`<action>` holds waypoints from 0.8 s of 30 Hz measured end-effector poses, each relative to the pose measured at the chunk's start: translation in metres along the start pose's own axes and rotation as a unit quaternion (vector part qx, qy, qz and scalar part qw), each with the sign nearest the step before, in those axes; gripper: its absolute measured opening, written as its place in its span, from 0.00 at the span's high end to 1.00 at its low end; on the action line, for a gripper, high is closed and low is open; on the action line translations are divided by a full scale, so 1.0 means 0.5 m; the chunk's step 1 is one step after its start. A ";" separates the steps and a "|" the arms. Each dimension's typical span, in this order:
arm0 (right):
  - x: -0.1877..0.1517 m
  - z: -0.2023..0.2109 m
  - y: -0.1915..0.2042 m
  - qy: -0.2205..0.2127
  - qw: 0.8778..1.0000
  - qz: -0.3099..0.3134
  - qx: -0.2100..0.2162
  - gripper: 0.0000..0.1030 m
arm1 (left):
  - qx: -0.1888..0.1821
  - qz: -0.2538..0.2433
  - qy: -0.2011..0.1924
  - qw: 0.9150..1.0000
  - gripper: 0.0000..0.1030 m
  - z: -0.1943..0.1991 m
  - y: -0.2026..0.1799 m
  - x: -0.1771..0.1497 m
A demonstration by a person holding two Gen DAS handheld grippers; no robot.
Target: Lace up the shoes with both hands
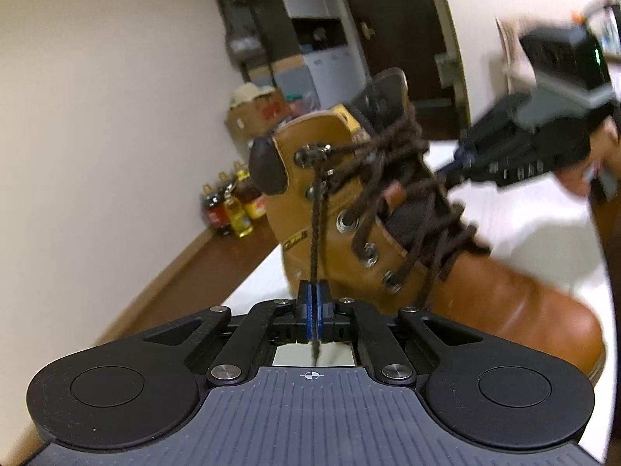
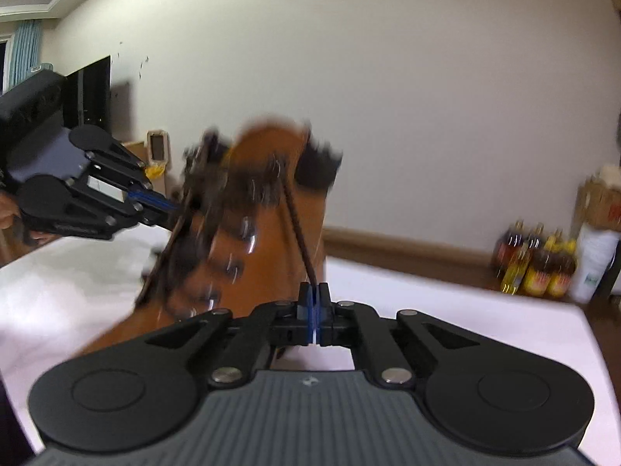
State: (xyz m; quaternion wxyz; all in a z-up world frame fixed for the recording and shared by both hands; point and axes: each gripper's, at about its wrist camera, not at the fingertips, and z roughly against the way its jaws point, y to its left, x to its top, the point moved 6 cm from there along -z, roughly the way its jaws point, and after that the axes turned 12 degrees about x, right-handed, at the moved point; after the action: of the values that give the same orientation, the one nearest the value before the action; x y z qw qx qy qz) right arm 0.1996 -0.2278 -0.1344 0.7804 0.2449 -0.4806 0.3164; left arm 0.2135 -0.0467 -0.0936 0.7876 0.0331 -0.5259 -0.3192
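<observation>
Now both lace ends pinched. L gripper (image 1: 313,301) bottom centre of left view, jaws clamped on lace (image 1: 315,229), tip poking out behind pads. R gripper (image 2: 313,303) bottom centre of right view, clamped on other lace end (image 2: 297,221). Boot (image 1: 388,233) mid-frame on white table (image 1: 543,233), leaning, blurred in right view. Tips: pull both ends w/ even tension, outward & away from top hooks; keep grip near tips; don't yank, boot likely tips; cross ends next.
</observation>
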 end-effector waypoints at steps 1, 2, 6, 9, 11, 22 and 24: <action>0.001 0.002 0.000 0.000 1.000 -0.008 0.001 0.99 | 0.001 -0.004 -0.002 1.000 0.98 0.003 -0.002 0.002; 0.001 0.003 0.002 0.002 1.000 -0.009 0.001 0.99 | 0.002 -0.008 -0.003 1.000 0.98 0.007 -0.005 0.005; -0.007 0.002 0.009 0.008 1.000 -0.017 0.009 0.99 | 0.001 -0.007 0.006 1.000 0.98 0.012 -0.008 -0.004; -0.010 -0.008 0.009 0.011 0.999 -0.028 0.014 0.99 | 0.001 -0.004 0.009 1.000 0.98 0.014 -0.012 -0.001; -0.009 -0.018 0.008 0.014 0.999 -0.034 0.014 0.99 | 0.008 -0.008 0.011 1.000 0.98 0.013 -0.018 0.008; -0.014 -0.025 0.024 0.035 0.999 -0.037 0.007 0.99 | 0.021 0.004 0.028 0.999 0.98 -0.019 -0.023 0.059; -0.013 -0.024 0.025 0.035 0.999 -0.042 0.006 0.99 | 0.022 0.008 0.029 0.999 0.98 -0.020 -0.022 0.061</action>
State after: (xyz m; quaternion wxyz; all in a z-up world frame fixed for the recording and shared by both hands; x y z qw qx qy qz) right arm 0.1951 -0.2128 -0.1445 0.8075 0.2582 -0.4408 0.2949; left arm 0.2242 -0.0745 -0.0775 0.8042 0.0558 -0.5098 -0.3004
